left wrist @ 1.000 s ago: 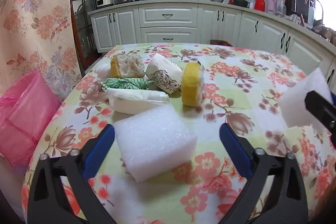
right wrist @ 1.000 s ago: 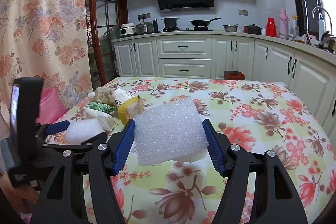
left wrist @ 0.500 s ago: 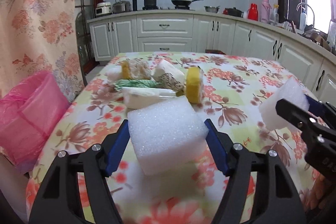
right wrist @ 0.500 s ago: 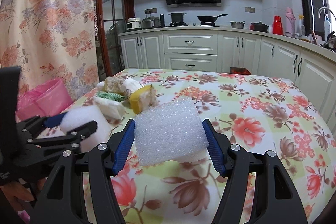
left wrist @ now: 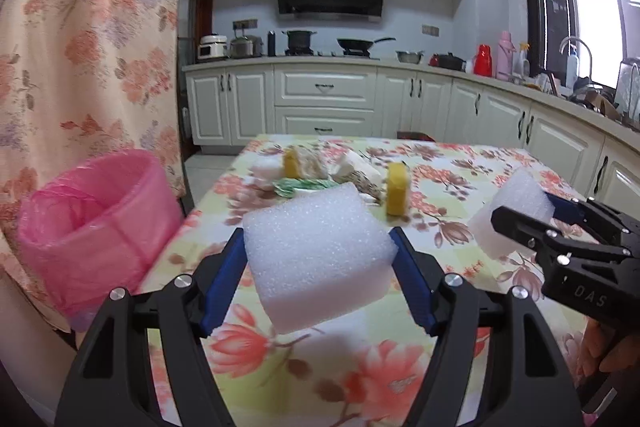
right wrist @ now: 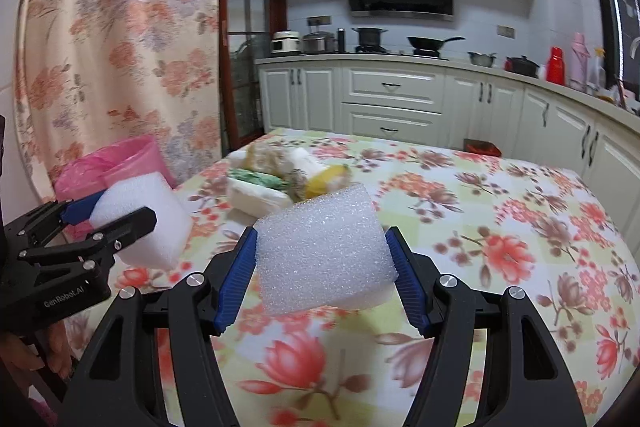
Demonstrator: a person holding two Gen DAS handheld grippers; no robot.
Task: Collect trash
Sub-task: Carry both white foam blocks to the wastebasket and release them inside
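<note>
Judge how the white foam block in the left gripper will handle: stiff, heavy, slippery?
The foam block probably weighs little, since the left gripper lifts it clear of the table. Its bubbly texture likely grips well. It seems slightly squashy, yet holds its shape.

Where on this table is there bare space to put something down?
The table's right half, from the trash pile to its right edge, is bare. The near edge under both tools is bare too. It is crowded at the far left, by the pink bin.
</note>
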